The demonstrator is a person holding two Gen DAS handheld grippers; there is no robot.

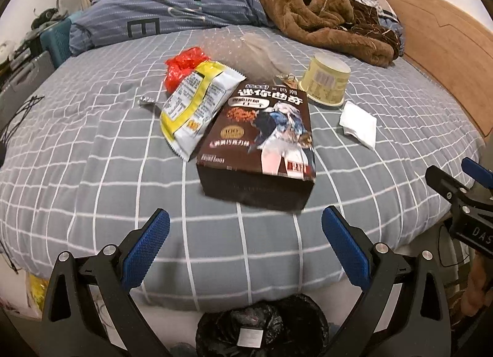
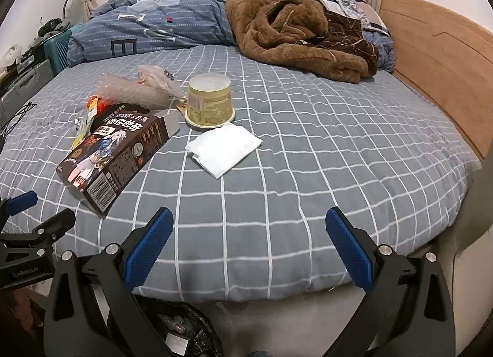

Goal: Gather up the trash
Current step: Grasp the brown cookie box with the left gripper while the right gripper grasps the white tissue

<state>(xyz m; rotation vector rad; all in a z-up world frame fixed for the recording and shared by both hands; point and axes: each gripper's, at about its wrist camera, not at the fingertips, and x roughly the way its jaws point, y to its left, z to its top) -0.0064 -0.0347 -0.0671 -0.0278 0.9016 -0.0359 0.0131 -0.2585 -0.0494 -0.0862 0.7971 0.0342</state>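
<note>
Two grippers, left (image 1: 245, 244) & right (image 2: 249, 244), jaws wide open, holding nothing. Trash on bed (image 1: 92, 153): box (image 1: 262, 144) w/ Chinese print at 12 o'clock, cup (image 1: 325, 79) at 1, chip bag (image 1: 194, 104) at 11. "DAS" legible on right gripper's body.

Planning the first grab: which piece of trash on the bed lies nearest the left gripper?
The dark brown cookie box, lying flat ahead of the open left gripper; the other trash sits farther back.
</note>
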